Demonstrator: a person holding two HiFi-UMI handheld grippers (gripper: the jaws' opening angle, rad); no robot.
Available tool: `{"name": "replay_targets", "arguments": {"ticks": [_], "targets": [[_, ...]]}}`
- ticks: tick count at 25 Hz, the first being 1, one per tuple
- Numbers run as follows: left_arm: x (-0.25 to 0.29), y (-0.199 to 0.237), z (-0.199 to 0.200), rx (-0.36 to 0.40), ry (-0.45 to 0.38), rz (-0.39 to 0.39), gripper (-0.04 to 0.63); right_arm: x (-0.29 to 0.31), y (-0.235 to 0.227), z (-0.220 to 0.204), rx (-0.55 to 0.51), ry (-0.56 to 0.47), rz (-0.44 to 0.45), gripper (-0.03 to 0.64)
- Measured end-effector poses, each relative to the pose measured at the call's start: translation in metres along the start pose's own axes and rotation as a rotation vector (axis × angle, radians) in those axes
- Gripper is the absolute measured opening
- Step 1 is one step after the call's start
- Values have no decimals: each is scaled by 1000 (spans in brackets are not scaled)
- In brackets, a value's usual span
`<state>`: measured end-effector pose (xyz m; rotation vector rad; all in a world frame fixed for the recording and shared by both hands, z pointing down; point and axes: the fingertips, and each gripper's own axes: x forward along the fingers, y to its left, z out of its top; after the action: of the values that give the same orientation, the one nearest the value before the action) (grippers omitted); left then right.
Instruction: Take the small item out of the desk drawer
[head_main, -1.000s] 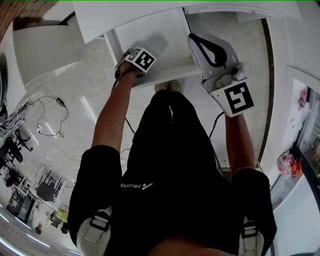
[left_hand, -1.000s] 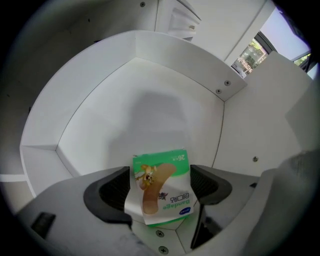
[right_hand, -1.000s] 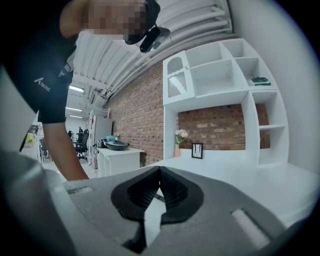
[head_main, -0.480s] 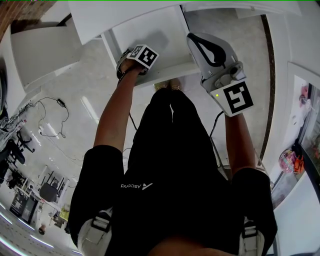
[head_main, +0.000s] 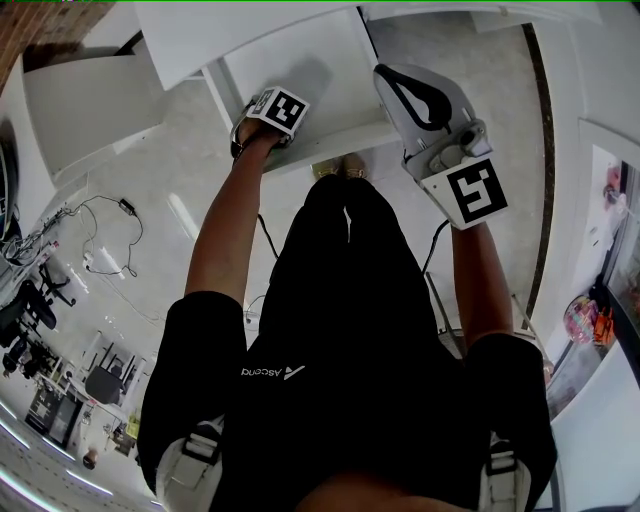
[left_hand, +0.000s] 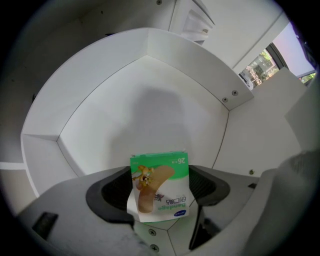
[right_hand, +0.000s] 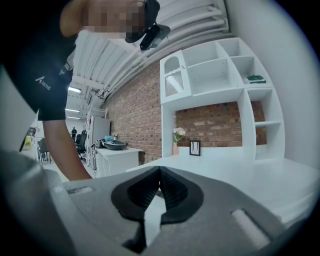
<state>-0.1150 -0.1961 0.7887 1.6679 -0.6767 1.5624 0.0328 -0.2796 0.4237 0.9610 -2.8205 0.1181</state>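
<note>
A small green and white bandage packet (left_hand: 160, 187) lies in the open white desk drawer (left_hand: 150, 110). My left gripper (left_hand: 160, 175) reaches down into that drawer, and the packet fills the gap between its two dark pads (left_hand: 112, 192). The jaws are closing on the packet, whose side edges lie right at the pads, with no firm squeeze visible. In the head view only this gripper's marker cube (head_main: 278, 110) shows over the drawer (head_main: 310, 60). My right gripper (head_main: 392, 78) is held up to the right of the drawer, shut and empty.
The white desk top (head_main: 230, 30) runs above the drawer. Beside the desk, a white cabinet (head_main: 90, 100) stands at the left. Cables (head_main: 100, 240) trail over the pale floor. The right gripper view shows a white shelf unit (right_hand: 220, 95) against a brick wall.
The left gripper's cube has shifted slightly up and to the left over the drawer. The right gripper has stayed put.
</note>
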Motion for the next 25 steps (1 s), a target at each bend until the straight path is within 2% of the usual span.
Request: {"name": "replay_targets", "arguments": {"ticks": [9, 14, 25], "targets": [[-36, -4, 16, 1, -139, -29, 344, 1, 8, 8, -2, -20, 12, 2], [-67, -10, 28, -6, -275, -51, 344, -2, 13, 15, -1, -30, 17, 3], [-168, -34, 53, 29, -599, -10, 344, -18, 31, 34, -18, -57, 24, 3]]}}
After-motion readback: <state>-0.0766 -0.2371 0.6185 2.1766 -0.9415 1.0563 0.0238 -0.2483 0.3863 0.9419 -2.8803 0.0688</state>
